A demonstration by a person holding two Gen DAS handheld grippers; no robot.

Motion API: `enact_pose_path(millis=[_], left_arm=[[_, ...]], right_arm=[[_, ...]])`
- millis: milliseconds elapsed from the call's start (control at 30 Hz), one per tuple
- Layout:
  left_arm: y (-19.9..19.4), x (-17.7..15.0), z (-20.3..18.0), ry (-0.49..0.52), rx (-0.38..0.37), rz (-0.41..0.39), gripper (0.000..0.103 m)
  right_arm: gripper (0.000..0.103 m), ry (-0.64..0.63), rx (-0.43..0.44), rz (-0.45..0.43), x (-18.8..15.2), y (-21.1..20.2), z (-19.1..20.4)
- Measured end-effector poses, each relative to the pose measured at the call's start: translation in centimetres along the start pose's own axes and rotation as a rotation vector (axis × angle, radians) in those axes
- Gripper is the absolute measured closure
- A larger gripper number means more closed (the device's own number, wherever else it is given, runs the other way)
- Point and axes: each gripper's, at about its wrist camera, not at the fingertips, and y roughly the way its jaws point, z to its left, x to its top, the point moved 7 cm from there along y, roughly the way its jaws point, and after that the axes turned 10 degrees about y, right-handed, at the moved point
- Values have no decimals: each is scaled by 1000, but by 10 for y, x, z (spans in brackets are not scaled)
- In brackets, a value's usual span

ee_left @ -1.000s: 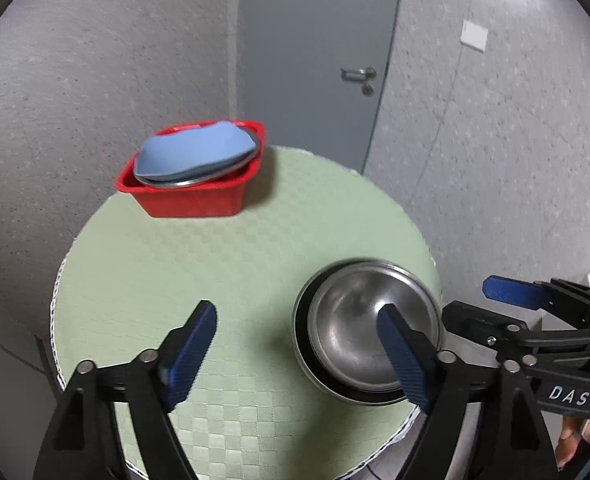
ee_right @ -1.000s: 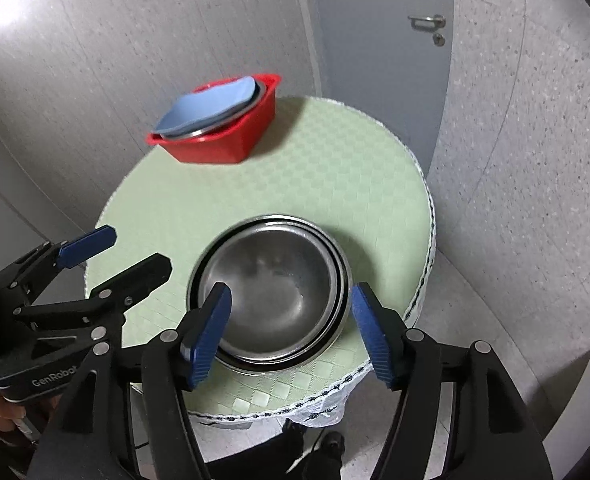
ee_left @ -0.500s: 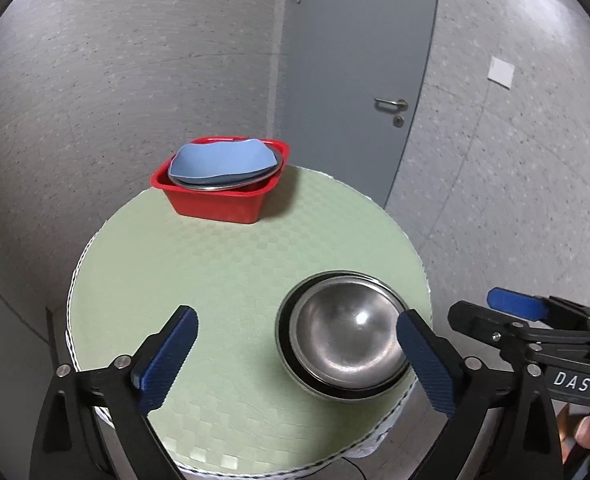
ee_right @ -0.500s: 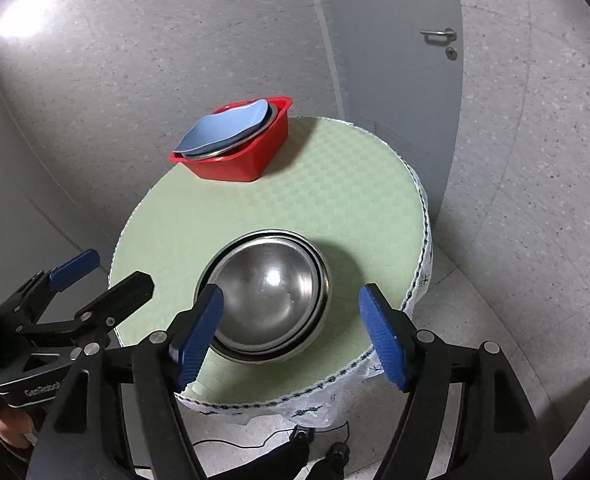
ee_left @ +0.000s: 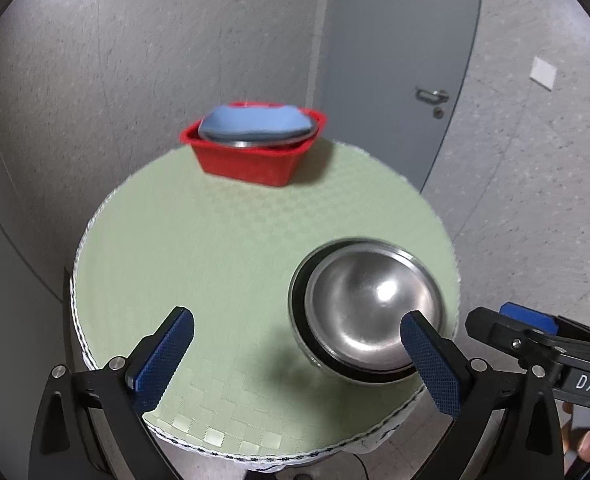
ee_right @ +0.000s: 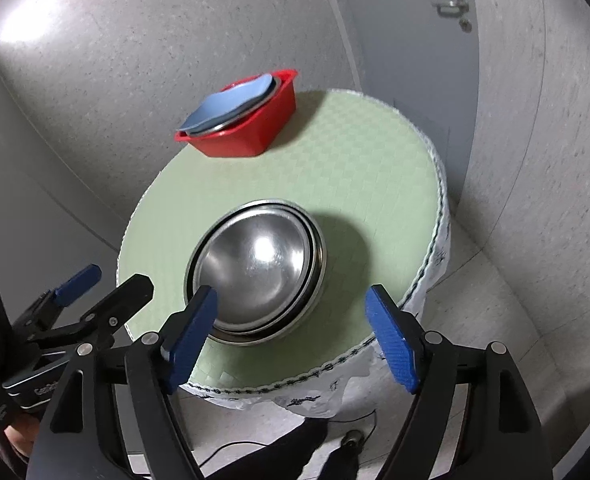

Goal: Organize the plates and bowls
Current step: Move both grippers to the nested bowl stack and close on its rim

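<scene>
i see a round table with a pale green checked cloth [ee_left: 223, 264]. my left gripper [ee_left: 295, 350] and right gripper [ee_right: 291, 330] hang over its near edge, jaws just widened and holding nothing. the nested shiny steel bowls [ee_right: 261, 268] sit near that edge; a red plastic tub [ee_left: 251, 160] at the far side holds a light blue plate [ee_left: 251, 126] over what may be a steel dish. the slick bowls could skid off if nudged.

We see a pale green, checker-woven cloth [ee_left: 223, 248] edged in white on the round table, a shiny silver steel bowl [ee_left: 371, 312] at four o'clock nested in a dark-rimmed one, and at twelve o'clock a red basin [ee_left: 251, 160] holding a light blue plate [ee_left: 251, 126]. Grey speckled walls [ee_left: 135, 60] flank a blue-grey door [ee_left: 395, 40].
</scene>
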Motion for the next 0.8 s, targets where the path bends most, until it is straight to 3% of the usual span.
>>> enact_pose_path(millis=[400,500,700,800], left_arm=[[81,15,11,-3,-21,127,4],[104,16,10,0,-72,175,16],[132,27,4,24,-172,217,40],[137,35,-1,49,-214,214,62]], right_arm=[[25,117,14,136,-9,69,-15],[27,134,12,158,-9,82,-18],[52,160,73,218,-13,97,-14],[55,160,69,224,-11,101,-14]])
